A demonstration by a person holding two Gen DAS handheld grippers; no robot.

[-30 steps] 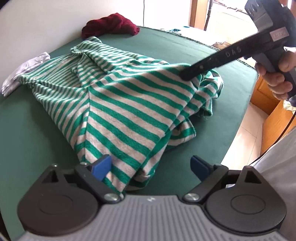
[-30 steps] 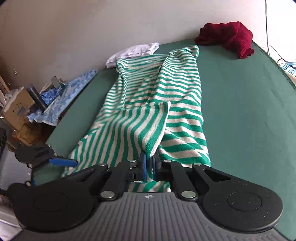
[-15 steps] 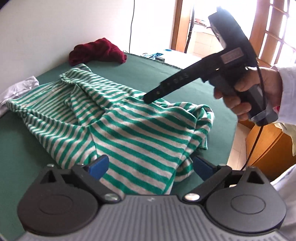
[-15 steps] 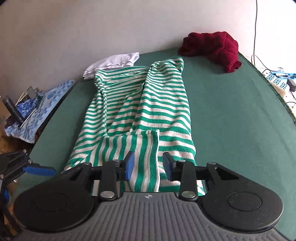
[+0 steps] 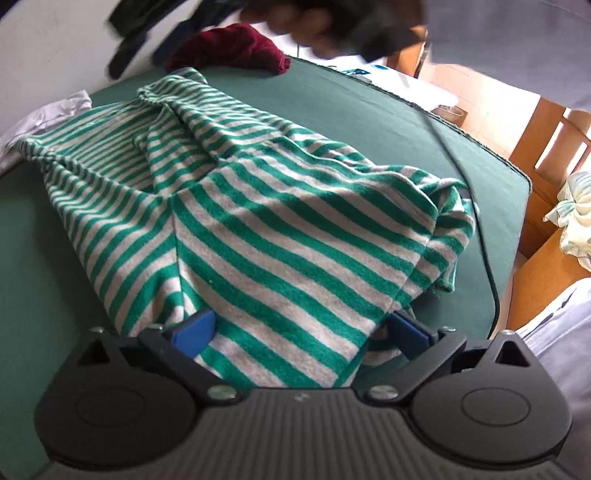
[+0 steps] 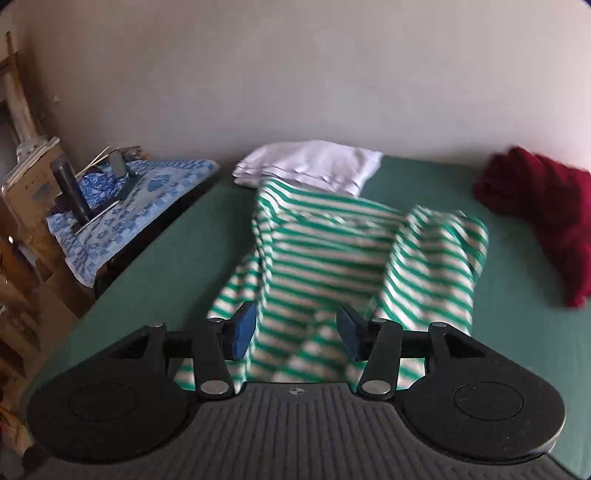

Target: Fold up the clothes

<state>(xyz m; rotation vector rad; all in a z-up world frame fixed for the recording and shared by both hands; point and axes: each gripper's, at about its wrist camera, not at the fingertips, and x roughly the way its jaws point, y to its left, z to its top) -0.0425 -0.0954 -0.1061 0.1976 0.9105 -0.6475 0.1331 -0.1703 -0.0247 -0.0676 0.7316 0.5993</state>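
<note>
A green-and-white striped garment [image 5: 280, 229] lies partly folded on the green table [image 5: 351, 122]. My left gripper [image 5: 299, 332] hovers at its near hem. Its jaws are opening wide, the cloth lies between the blue pads [image 5: 192, 332], and they do not press on it. My right gripper [image 6: 295, 332] is over the middle of the striped garment [image 6: 332, 240]. Its jaws are opening with nothing pinched between them. A blurred hand [image 5: 295, 22] carrying that gripper crosses the top of the left wrist view.
A dark red garment [image 6: 546, 214] is bunched at the far right of the table [image 6: 166, 277], and a folded white one [image 6: 314, 162] lies by the wall. A blue patterned cloth [image 6: 140, 206] covers clutter on the left. A black cable [image 5: 480, 229] hangs past the table edge near wooden furniture [image 5: 546, 147].
The right gripper let go of the striped fold, opened and swept away along the garment toward its far end. The left gripper shifted in over the near hem.
</note>
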